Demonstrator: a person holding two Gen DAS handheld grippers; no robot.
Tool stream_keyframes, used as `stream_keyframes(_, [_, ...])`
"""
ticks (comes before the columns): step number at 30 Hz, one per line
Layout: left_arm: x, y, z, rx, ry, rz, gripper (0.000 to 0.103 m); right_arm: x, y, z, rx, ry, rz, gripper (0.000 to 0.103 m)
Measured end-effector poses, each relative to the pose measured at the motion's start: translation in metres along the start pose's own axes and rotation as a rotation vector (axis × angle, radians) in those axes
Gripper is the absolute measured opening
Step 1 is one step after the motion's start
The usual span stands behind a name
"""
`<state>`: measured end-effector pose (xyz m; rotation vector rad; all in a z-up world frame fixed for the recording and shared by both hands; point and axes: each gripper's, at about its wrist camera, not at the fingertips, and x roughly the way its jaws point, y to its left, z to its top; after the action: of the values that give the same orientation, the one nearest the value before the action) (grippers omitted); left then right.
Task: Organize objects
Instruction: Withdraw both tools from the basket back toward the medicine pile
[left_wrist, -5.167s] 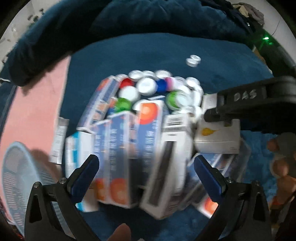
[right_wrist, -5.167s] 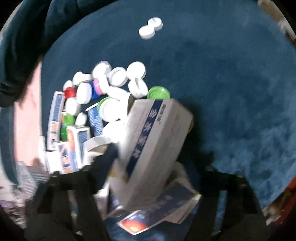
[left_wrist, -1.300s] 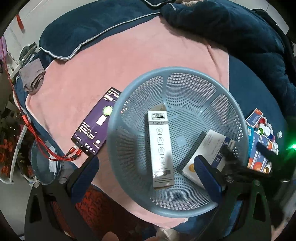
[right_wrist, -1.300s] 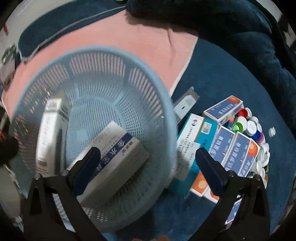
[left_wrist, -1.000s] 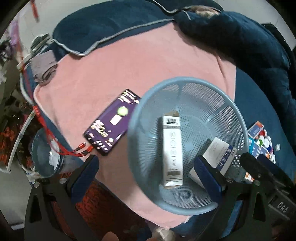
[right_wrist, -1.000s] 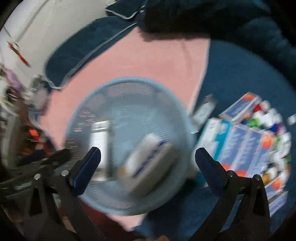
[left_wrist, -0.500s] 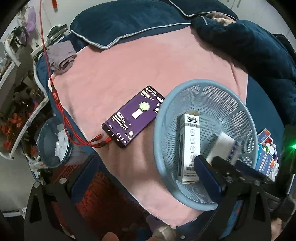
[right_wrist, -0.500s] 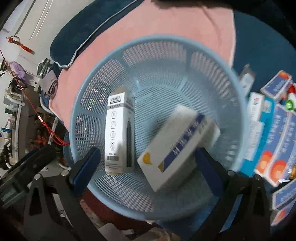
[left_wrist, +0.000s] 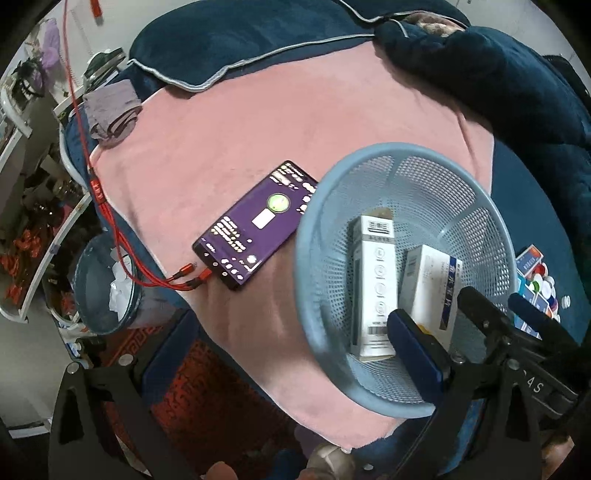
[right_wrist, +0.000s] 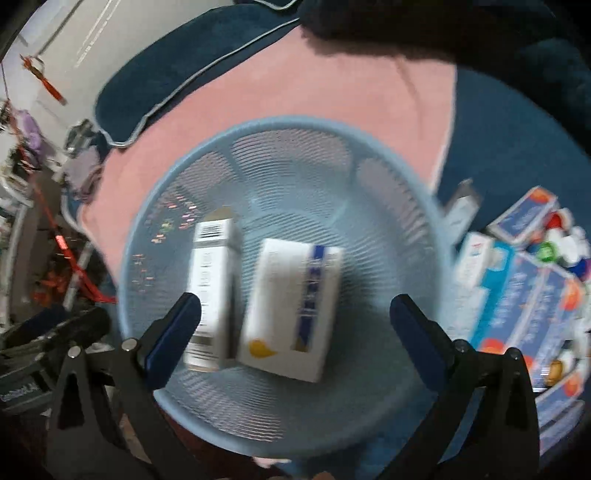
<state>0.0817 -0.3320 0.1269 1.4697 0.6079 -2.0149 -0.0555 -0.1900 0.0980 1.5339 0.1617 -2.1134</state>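
Blue basket (right_wrist: 155, 206) holds two boxes (right_wrist: 291, 306); phone (left_wrist: 258, 225) seemingly touching.

Dim indoor light, soft shadows. Left wrist view sharp; right wrist view motion-blurred, basket (right_wrist: 280, 155) smeared. Fisheye bending, black corners in both.

The round light-blue plastic mesh basket (left_wrist: 491, 221) looks smooth and slightly glossy. The two white cardboard boxes (right_wrist: 291, 306) inside are matt. The pink towel cloth (left_wrist: 258, 122) is soft and fuzzy. The purple-screened phone (left_wrist: 258, 225) is glossy glass.
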Motion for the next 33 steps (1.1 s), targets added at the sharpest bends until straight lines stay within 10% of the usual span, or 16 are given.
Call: stream_keyframes(33, [-0.019,-0.091,-0.019,0.163,0.009,-0.047,0.102,-0.053,-0.067,-0.023,0.067,0.004,-0.105,0.103])
